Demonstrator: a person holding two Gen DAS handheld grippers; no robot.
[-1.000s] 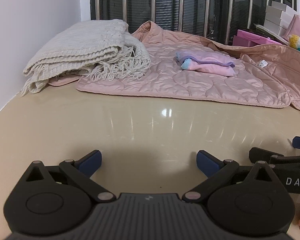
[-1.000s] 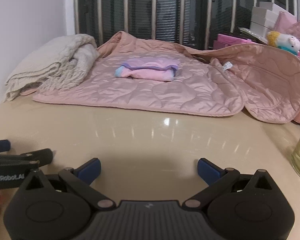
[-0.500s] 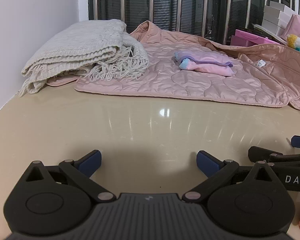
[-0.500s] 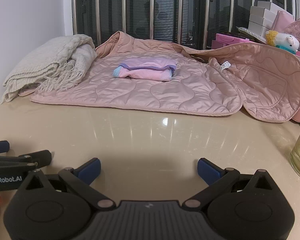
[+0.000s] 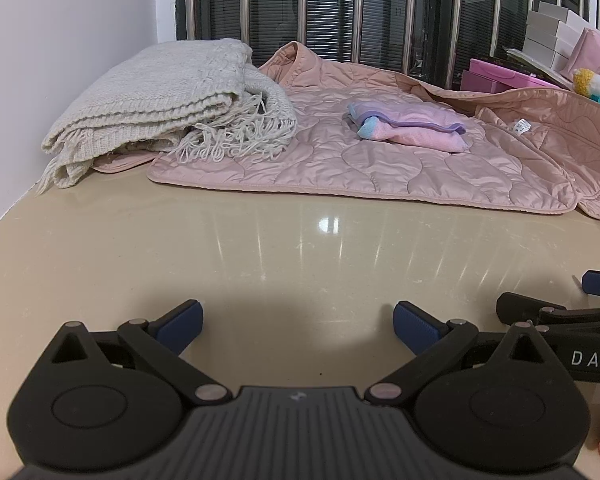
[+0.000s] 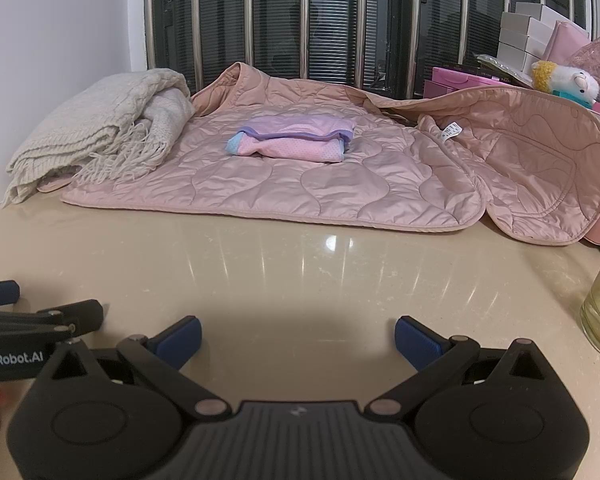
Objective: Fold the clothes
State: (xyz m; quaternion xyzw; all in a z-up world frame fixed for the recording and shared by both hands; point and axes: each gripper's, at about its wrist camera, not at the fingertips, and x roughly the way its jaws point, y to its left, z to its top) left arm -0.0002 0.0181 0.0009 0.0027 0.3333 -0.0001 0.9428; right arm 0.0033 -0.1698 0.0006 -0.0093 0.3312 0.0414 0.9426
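The left gripper (image 5: 298, 322) and right gripper (image 6: 298, 334) hover side by side, near and low, fingers spread wide and empty.

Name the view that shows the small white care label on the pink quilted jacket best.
The right wrist view: the care label faces the camera, nearer centre. In the left wrist view the same label appears smaller, toward the right edge.

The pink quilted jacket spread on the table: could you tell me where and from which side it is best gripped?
Probably the pink quilted jacket by its near hem, approached from the front, low along the table. That edge lies flat and clear of the folded garment on top.
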